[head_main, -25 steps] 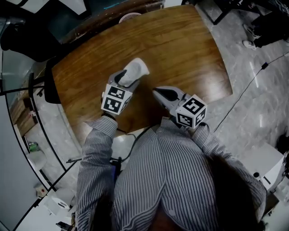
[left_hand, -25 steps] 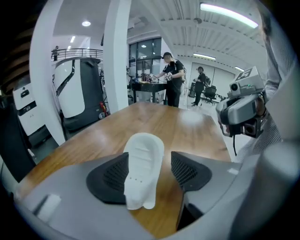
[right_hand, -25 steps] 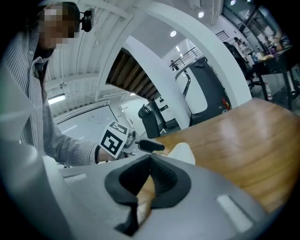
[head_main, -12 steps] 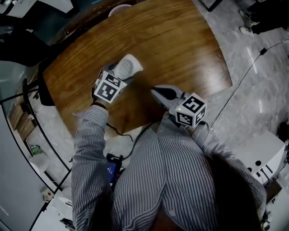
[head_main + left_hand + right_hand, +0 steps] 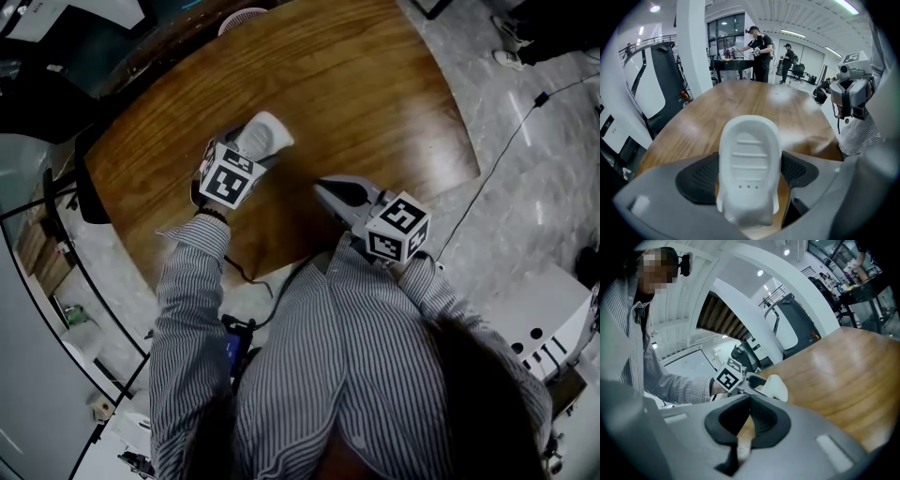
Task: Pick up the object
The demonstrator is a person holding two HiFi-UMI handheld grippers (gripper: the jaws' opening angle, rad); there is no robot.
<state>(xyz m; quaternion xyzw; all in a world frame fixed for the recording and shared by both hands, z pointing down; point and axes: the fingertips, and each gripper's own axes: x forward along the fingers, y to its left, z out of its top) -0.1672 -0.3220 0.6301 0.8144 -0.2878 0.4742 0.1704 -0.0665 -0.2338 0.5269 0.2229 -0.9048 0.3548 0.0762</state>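
White plastic object (image 5: 269, 131) is laid flat on the wooden table (image 5: 375, 84), left of centre, ribbed face up. It is flanked by the pads of the left gripper (image 5: 242, 157). The jaws have just been opening and are spread wide, so the object sits released between them, not squeezed. The right gripper (image 5: 323, 192) is held to the right, over the table's near edge, apart from the object. Its jaws are closed together with nothing gripped.

The grey left gripper (image 5: 748, 172) points steeply down, its jaws just opened wide around a white ridged plastic object (image 5: 750, 145). The grey right gripper (image 5: 746, 423) is nearly level, its jaws together.
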